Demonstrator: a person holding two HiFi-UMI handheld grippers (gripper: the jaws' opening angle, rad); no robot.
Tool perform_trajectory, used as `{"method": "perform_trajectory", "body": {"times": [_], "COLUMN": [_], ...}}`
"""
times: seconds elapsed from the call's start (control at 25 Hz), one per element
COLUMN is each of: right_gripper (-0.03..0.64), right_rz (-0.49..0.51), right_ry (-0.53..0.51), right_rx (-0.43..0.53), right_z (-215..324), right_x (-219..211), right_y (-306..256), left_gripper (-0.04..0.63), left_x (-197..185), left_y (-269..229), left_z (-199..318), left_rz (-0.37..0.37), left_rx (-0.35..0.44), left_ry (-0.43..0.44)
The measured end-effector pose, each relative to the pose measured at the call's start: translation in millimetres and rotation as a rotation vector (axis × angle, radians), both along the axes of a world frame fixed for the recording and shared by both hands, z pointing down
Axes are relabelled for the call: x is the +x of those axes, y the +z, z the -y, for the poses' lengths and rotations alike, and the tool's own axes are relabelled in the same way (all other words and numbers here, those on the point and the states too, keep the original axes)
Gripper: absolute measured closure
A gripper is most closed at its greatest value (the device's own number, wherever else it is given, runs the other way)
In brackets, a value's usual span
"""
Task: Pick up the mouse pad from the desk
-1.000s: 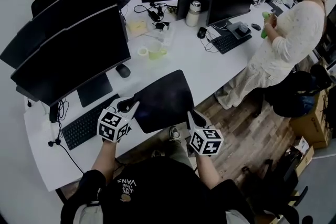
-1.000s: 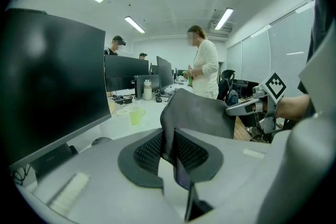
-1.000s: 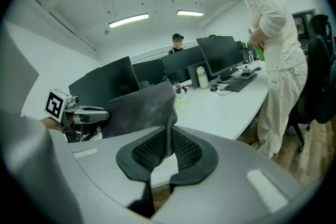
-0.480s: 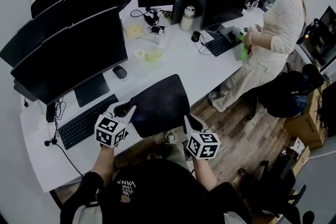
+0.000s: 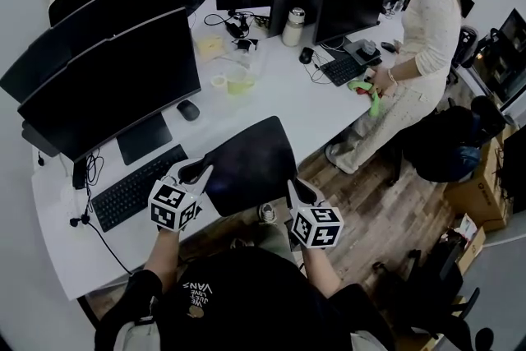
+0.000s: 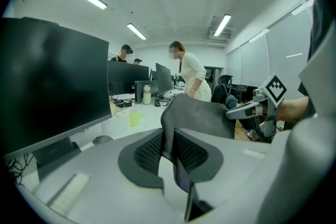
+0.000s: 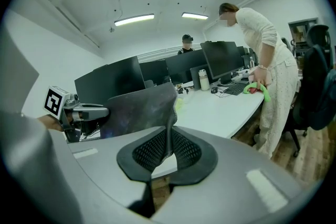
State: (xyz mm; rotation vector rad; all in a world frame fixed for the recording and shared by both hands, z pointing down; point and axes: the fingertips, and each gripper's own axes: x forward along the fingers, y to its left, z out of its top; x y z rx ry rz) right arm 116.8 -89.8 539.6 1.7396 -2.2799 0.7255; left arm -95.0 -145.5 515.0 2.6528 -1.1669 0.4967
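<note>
The dark mouse pad point(image 5: 246, 160) hangs over the near edge of the white tabletop point(image 5: 320, 115), with its long axis running from claw to claw. The left claw point(image 5: 200, 170) pinches its left corner and the right claw point(image 5: 293, 187) pinches its right corner. A keyboard point(image 5: 131, 191) lies near on the left, and there is open floor on the right. Both forearms reach forward.

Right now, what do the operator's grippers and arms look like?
Left gripper and right gripper match: pale grey two-jaw bodies with black mesh-textured pads, each carrying a cube of black-and-white square markers. No cables visible. The person wears a black top with pale lettering; sleeves stop short of the forearms.
</note>
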Motion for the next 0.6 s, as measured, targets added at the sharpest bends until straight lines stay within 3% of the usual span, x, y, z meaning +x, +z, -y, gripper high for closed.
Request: {"method": "perform_trajectory", "body": {"times": [0.6], "right_gripper": [0.581], "right_rz": [-0.018], "right_ry": [-0.027], "right_rx": [-0.008], "right_z": [3.4], "right_x": [-9.6], "right_y": [4.1], "left_gripper": [0.537], "left_x": [-7.3], "left_y": [0.8], "left_z": [-1.0], "left_rz": [0.002], "left_rx": [0.007], "left_ry": [-0.011]}}
